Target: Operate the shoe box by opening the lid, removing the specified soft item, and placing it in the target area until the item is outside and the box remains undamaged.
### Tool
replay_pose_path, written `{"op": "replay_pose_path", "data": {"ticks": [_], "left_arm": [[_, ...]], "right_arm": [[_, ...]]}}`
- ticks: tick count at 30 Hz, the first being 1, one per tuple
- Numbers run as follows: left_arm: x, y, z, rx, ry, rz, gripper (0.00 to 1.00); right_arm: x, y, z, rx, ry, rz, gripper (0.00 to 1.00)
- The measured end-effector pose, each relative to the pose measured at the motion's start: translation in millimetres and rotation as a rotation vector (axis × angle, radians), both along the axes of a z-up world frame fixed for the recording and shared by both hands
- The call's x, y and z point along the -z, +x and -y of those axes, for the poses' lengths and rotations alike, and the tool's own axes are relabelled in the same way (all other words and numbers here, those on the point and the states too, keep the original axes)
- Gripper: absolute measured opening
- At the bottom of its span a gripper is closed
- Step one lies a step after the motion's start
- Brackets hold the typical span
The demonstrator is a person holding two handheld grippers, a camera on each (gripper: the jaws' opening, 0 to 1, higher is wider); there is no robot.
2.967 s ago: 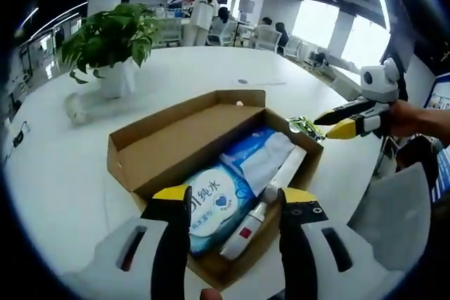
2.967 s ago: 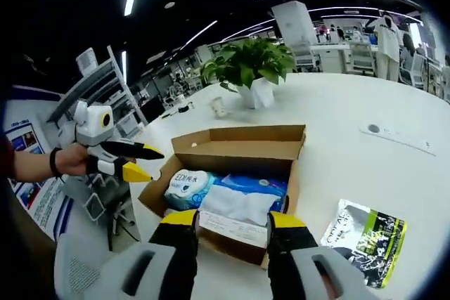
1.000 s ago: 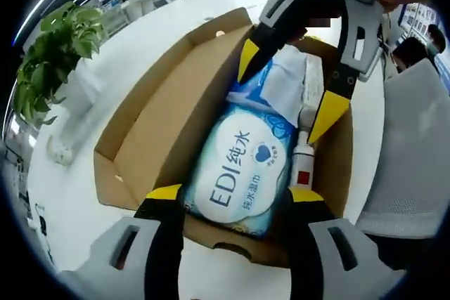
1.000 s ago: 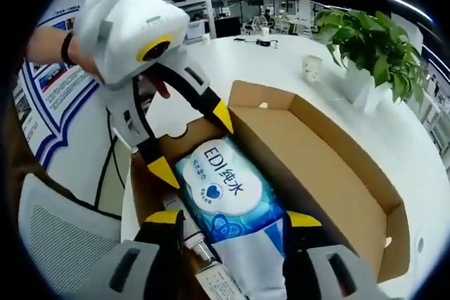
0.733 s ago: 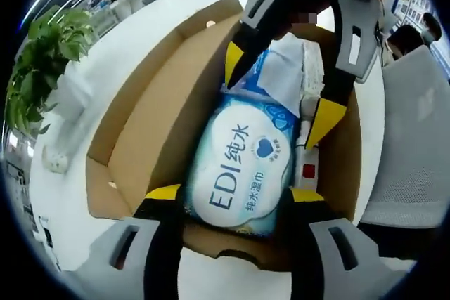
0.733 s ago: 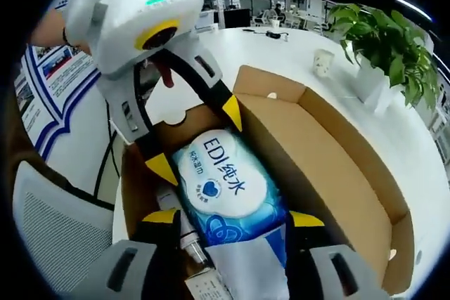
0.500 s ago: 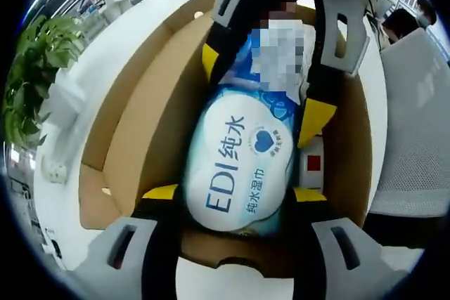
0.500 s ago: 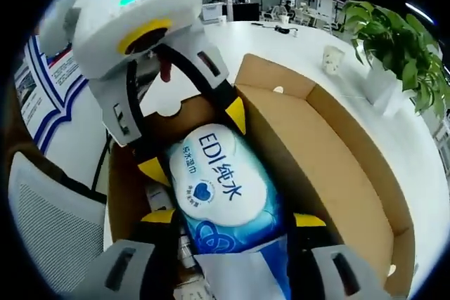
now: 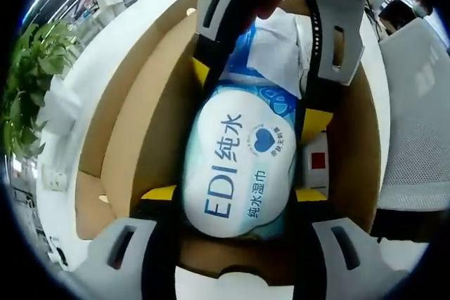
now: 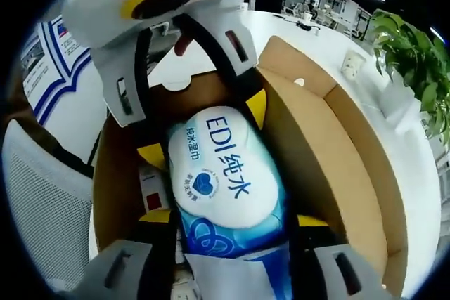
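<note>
The cardboard shoe box [image 9: 137, 121] lies open, its lid folded back. Inside lies a soft blue-and-white wet wipes pack [image 9: 239, 166] printed "EDI". My left gripper [image 9: 234, 194] is open, its yellow-tipped jaws flanking the pack's near end. From the top of the left gripper view my right gripper [image 9: 259, 96] reaches in, also open, straddling the far end. In the right gripper view the same pack [image 10: 225, 173] sits between the right gripper [image 10: 232, 219] below and the left gripper [image 10: 204, 131] above, against the box wall [image 10: 320, 152]. Whether the jaws touch the pack is unclear.
A second white-and-blue pack [image 9: 274, 47] and a small bottle with a red label [image 9: 318, 161] share the box. A potted plant [image 10: 415, 54] and a paper cup [image 10: 349, 63] stand on the white table. A grey mesh chair [image 9: 415, 117] is beside the table.
Both grippers have come down into the box from opposite ends and closed in on the wipes pack. Their jaws stay wide apart.
</note>
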State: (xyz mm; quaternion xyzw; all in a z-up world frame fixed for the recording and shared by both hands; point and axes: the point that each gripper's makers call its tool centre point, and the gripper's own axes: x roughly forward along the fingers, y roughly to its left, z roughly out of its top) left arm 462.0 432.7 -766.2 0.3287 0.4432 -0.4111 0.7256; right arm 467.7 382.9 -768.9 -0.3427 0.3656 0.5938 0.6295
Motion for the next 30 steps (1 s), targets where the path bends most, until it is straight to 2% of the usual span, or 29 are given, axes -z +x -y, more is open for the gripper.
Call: {"op": "replay_pose_path", "data": {"ticks": [8, 13, 17, 22, 25, 30], "left_arm": [[-1.2, -11.2, 5.4, 0.072, 0.031, 0.006, 0.59], [-2.1, -9.3, 5.4, 0.099, 0.042, -0.010, 0.60], [-1.8, -8.1, 9.6, 0.123, 0.048, -0.019, 0.60], [6.1, -7.7, 10.8, 0.163, 0.073, -0.025, 0.63], [8.7, -7.5, 9.4, 0.165, 0.071, -0.035, 0.63], [11.2, -5.6, 9.7, 0.160, 0.020, -0.049, 0.63]], "right_arm": [[-0.8, -11.7, 6.2, -0.035, -0.005, 0.009, 0.64], [-1.8, -4.0, 4.4, -0.062, -0.017, 0.039, 0.59], [-0.2, -2.0, 3.2, -0.058, -0.019, 0.016, 0.63], [9.6, -4.7, 5.7, -0.121, -0.065, 0.020, 0.65], [12.6, -3.6, 4.1, -0.132, -0.069, 0.017, 0.65], [17.3, -2.9, 3.2, -0.138, -0.066, -0.010, 0.65]]}}
